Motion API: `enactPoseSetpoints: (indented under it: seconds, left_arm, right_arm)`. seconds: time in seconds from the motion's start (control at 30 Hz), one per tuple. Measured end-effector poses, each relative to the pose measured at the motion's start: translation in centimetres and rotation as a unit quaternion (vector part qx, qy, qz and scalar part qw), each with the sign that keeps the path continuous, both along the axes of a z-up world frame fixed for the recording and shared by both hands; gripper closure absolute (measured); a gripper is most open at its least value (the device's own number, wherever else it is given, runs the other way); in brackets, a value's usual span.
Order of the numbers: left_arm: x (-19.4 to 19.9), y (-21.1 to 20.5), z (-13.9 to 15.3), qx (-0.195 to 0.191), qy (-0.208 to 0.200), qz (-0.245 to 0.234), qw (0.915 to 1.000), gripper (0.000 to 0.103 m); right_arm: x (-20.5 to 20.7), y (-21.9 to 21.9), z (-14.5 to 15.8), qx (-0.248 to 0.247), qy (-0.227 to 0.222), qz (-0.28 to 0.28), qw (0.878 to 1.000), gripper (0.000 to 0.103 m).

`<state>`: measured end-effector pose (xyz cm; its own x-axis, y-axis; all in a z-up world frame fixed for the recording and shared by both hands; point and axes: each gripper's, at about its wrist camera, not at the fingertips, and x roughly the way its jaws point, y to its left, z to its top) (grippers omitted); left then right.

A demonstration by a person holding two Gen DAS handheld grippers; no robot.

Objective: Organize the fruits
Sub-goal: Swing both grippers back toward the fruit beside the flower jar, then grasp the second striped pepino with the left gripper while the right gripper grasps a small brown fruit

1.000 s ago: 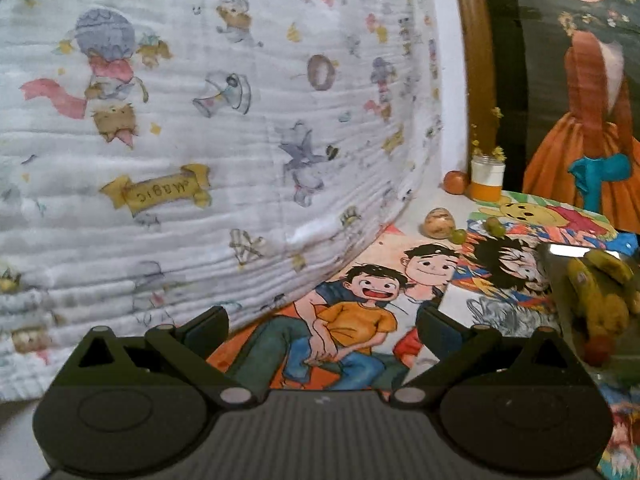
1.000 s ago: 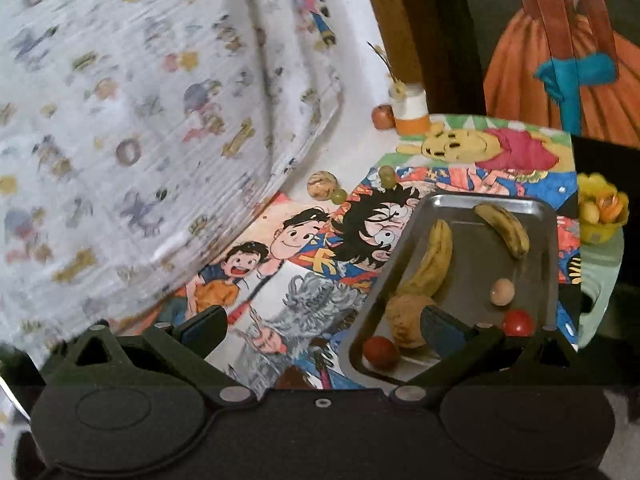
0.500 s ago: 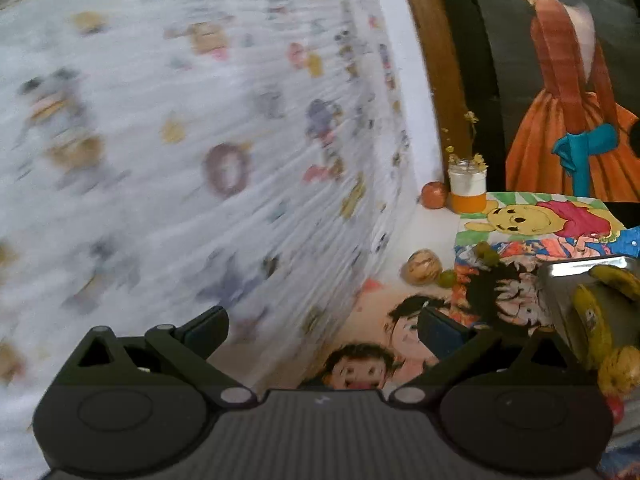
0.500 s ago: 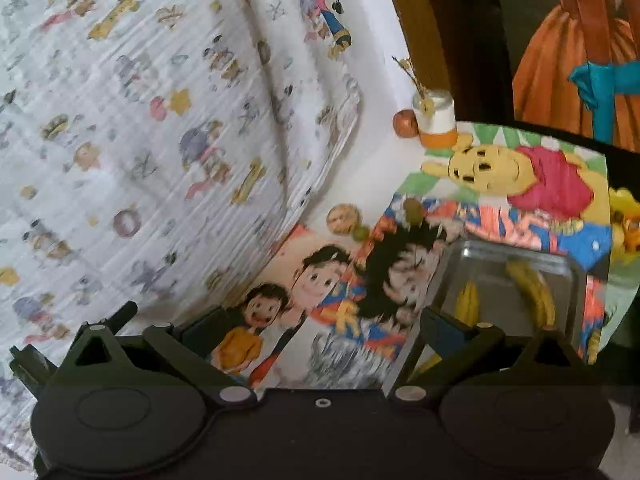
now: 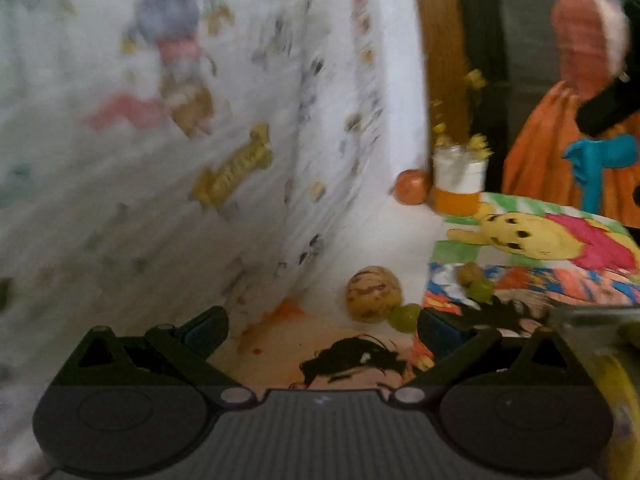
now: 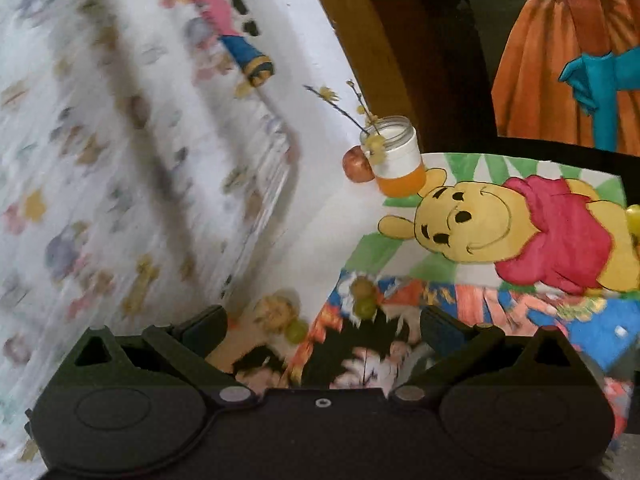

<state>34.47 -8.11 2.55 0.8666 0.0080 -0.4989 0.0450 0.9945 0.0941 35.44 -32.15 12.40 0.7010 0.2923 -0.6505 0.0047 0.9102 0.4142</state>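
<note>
Both wrist cameras have swung toward the far corner of the table since the earlier frames, so the round striped tan fruit (image 5: 373, 294) now sits large and close ahead of the left gripper (image 5: 322, 326), and the metal tray that filled the right view a second ago has slid out of it — only a grey tray rim (image 5: 592, 314) shows at the right edge of the left view, with a blurred yellow banana (image 5: 614, 396) below it. The left gripper's fingers stand wide apart with nothing between them; the right gripper (image 6: 323, 326) is likewise spread and empty. A small green grape (image 5: 405, 317) touches the striped fruit on its right side, just beside the left gripper's right fingertip. Two more green grapes (image 5: 476, 282) lie touching each other a little farther back, on the edge of the colourful cartoon-printed mat (image 5: 560, 276); in the right view this pair (image 6: 363, 298) lies straight ahead between the fingers. At the back, a reddish-orange round fruit (image 6: 357, 165) rests against a glass jar with a white and orange band (image 6: 398, 158) holding thin yellow-flowered twigs. A white cloth printed with cartoon figures (image 5: 180, 140) hangs along the left — much of it smeared by motion blur.
</note>
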Motion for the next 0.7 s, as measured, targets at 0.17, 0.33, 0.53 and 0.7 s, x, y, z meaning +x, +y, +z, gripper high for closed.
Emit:
enactPoseSetpoints:
  seconds: [0.17, 0.33, 0.53, 0.7]
  left_arm:
    - [3.8, 0.4, -2.1, -0.041, 0.022, 0.022, 0.9987, 0.000]
    - [6.3, -0.1, -2.9, -0.068, 0.031, 0.013, 0.9972, 0.000]
    - [8.3, -1.0, -3.0, -0.061, 0.028, 0.009, 0.9977, 0.000]
    - [8.8, -0.9, -3.8, -0.074, 0.020, 0.002, 0.9971, 0.001]
  right_arm:
    - [4.6, -0.8, -4.9, 0.004, 0.009, 0.000, 1.000, 0.001]
    - [7.1, -0.5, -8.2, 0.034, 0.021, 0.016, 0.999, 0.007]
    - [9.1, 0.0, -9.8, 0.064, 0.027, 0.013, 0.997, 0.018]
    - [10.2, 0.1, -10.9, 0.062, 0.038, 0.002, 0.997, 0.027]
